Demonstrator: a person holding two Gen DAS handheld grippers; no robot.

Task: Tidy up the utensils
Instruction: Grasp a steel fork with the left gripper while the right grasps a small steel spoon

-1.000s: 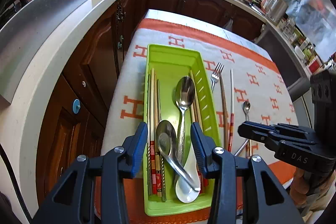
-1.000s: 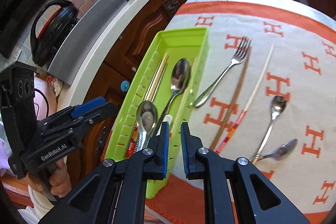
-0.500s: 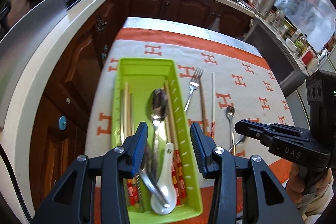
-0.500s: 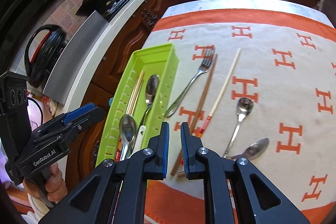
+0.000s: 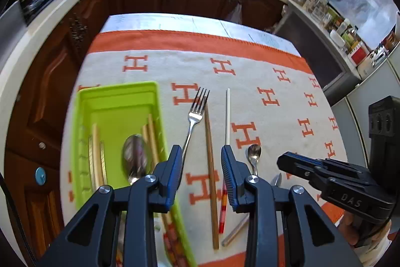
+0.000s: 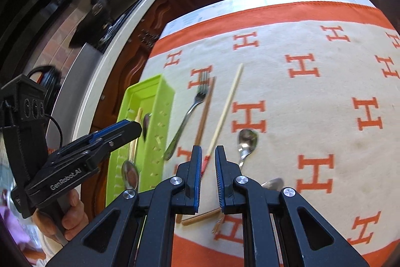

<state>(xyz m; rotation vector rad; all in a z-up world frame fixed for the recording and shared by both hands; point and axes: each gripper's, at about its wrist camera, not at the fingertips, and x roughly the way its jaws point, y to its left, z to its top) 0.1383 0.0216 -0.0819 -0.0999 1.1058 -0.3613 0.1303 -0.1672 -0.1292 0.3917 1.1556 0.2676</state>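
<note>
Lying near the table's left edge, the green tray (image 5: 117, 101) held spoons and chopsticks. Beside it on the cloth (image 5: 250, 71) lay a fork (image 5: 193, 119), a brown chopstick (image 5: 210, 162) and a white chopstick (image 5: 227, 114). The left gripper (image 5: 201, 174) hung over the brown chopstick, jaws closing on nothing. Farther right, the right gripper (image 6: 208, 172) was almost pressed together, empty, with a spoon (image 6: 246, 142) just beside it.

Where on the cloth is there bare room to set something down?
The broad stretch of cloth right of the pale chopstick and spoons is bare, as is the strip beyond the fork. It is crowded between the green tray and the spoons, under both grippers.
</note>
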